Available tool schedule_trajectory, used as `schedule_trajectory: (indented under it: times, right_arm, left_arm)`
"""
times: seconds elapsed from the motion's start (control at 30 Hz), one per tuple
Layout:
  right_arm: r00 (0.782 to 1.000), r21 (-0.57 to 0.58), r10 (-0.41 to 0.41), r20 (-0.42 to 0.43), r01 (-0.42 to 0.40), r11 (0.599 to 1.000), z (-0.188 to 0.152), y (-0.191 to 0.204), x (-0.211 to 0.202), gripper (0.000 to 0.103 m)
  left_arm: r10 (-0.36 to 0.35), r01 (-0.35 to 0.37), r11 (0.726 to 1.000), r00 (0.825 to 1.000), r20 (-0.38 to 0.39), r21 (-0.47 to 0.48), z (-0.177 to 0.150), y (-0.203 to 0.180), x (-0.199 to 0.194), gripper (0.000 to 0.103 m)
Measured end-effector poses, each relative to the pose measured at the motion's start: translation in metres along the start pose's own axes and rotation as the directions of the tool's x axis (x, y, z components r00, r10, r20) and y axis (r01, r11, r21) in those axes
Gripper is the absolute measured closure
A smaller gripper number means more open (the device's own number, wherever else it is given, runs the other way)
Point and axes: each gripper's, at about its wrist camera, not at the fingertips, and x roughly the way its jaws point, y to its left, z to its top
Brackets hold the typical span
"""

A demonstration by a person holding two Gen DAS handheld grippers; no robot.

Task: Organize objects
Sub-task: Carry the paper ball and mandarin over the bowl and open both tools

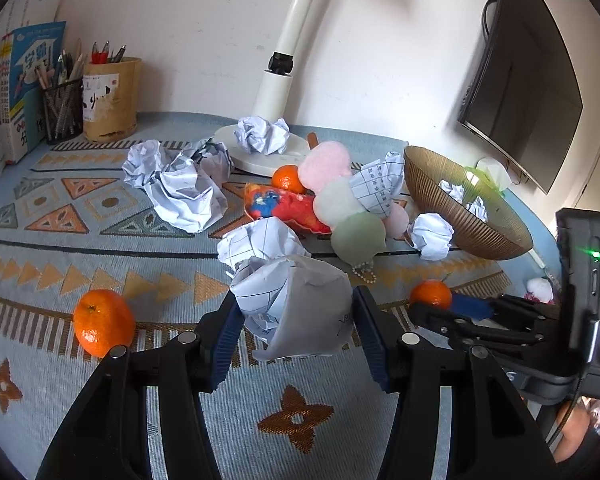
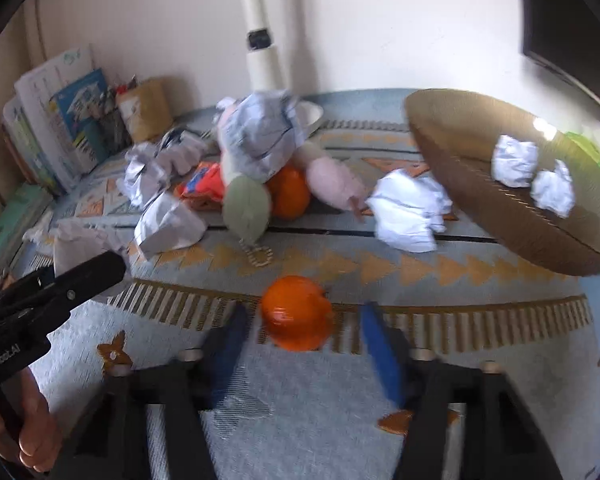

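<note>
**Paper ball gripped, tangerine lined up**

At the bottom centre of the left wrist view, your left tool [image 1: 298, 320] is pinching a crumpled paper ball [image 1: 296, 304], both blue pads pressing its sides, so it is hanging clear of the patterned cloth [image 1: 100, 420] covering the bench. That grip is probably readying it for the brown bowl [image 1: 472, 220] at the right of the frame, where other paper balls are already lying.

In the right wrist view, your right tool [image 2: 302, 344] is sitting low in the frame with a tangerine [image 2: 296, 312] just ahead of its blue pads. The view is blurred, and the pads are not visibly pressing the fruit, so you are not gripping it yet.

Further out, a second tangerine [image 1: 104, 322] is lying at lower left of the left view, well apart from the rest. Beyond, mid-frame, more crumpled paper [image 1: 180, 188], pastel plush balls [image 1: 340, 208] and a red pouch [image 1: 284, 208] are heaping together beside the lamp base [image 1: 260, 158]. At upper left, pen holders [image 1: 88, 100] and books [image 1: 16, 80] are standing against the wall.
</note>
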Motion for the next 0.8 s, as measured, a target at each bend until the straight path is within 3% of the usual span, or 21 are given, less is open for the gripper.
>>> schedule_trajectory:
  times: [0.1,0.27,0.43,0.53,0.6,0.73,0.77,0.8]
  right_arm:
    - [0.999,0.000,-0.016,0.028,0.016,1.000,-0.002,0.001,-0.006,0.067]
    - [0.998,0.049,0.032,0.058,-0.035,0.998,-0.015,-0.012,-0.026,0.067]
    - [0.988,0.135,-0.064,0.142,0.045,0.990,-0.003,-0.058,-0.079,0.067]
    - [0.961,0.235,-0.168,0.218,0.115,0.965,0.017,-0.101,-0.115,0.067]
    - [0.945,0.313,-0.237,0.223,0.161,0.936,0.027,-0.132,-0.121,0.067]
    - [0.946,0.378,-0.267,0.183,0.183,0.907,0.037,-0.173,-0.105,0.067]
    - [0.949,0.388,-0.264,0.172,0.181,0.904,0.039,-0.179,-0.101,0.067]
    - [0.954,0.401,-0.257,0.157,0.176,0.899,0.040,-0.185,-0.096,0.067]
  left_arm:
    - [0.008,-0.008,1.000,1.000,-0.002,0.007,0.000,-0.001,0.000,0.051]
    - [0.021,-0.021,0.999,1.000,-0.016,0.031,0.003,-0.022,-0.001,0.051]
    - [-0.125,0.116,0.982,0.991,0.049,0.151,0.048,-0.098,-0.011,0.051]
    - [-0.216,0.206,0.959,0.976,0.031,0.196,0.082,-0.145,0.013,0.051]
    - [-0.222,0.215,0.955,0.975,0.011,0.204,0.092,-0.163,0.037,0.051]
    - [-0.256,0.260,0.949,0.966,-0.048,0.180,0.099,-0.179,0.087,0.051]
    - [-0.257,0.262,0.949,0.965,-0.049,0.179,0.099,-0.180,0.092,0.049]
    - [-0.258,0.262,0.949,0.965,-0.048,0.174,0.099,-0.180,0.097,0.034]
